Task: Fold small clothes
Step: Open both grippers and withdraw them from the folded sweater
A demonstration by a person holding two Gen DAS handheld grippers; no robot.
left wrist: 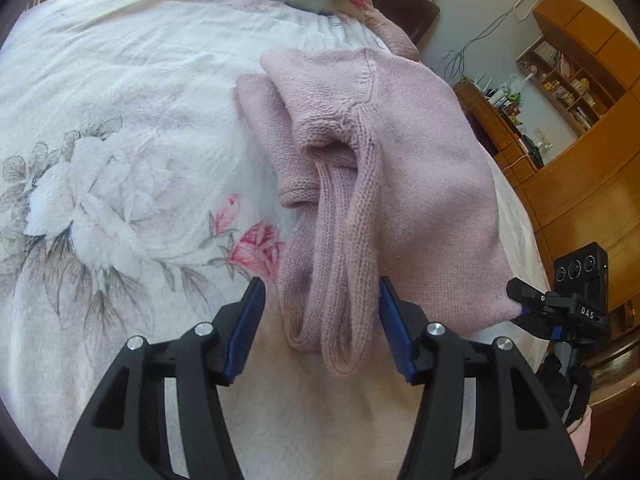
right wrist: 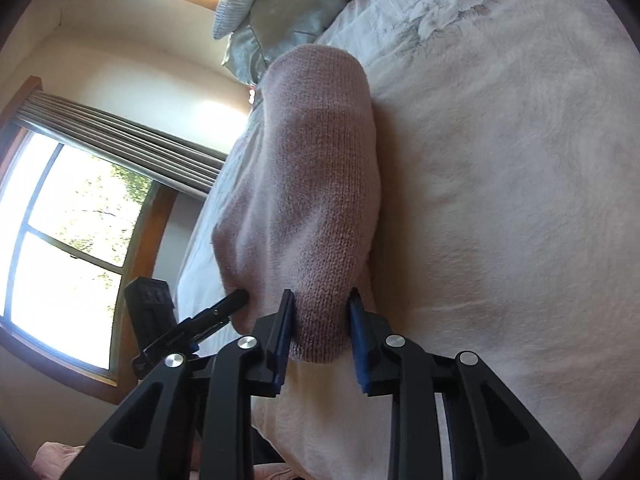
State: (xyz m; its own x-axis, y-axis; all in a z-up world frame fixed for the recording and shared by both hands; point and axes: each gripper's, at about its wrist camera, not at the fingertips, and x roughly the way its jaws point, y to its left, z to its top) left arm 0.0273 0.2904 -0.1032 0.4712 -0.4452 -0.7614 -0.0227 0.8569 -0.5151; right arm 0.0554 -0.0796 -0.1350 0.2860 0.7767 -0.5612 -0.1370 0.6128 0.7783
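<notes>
The pink knitted sweater lies on the flowered bedspread, from centre toward 2 o'clock. The left gripper stands wide apart around its ribbed folds, not pinching. The right gripper squeezes a thick fold of the sweater.

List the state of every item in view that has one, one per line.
Pink sweater: partly folded, bunched, lying on the bed.
Left gripper: open, jaws straddling the sweater's ribbed edge.
Right gripper: jaws against a thick fold of sweater; grip unclear.
Floral bedspread: spread, lightly wrinkled.
</notes>
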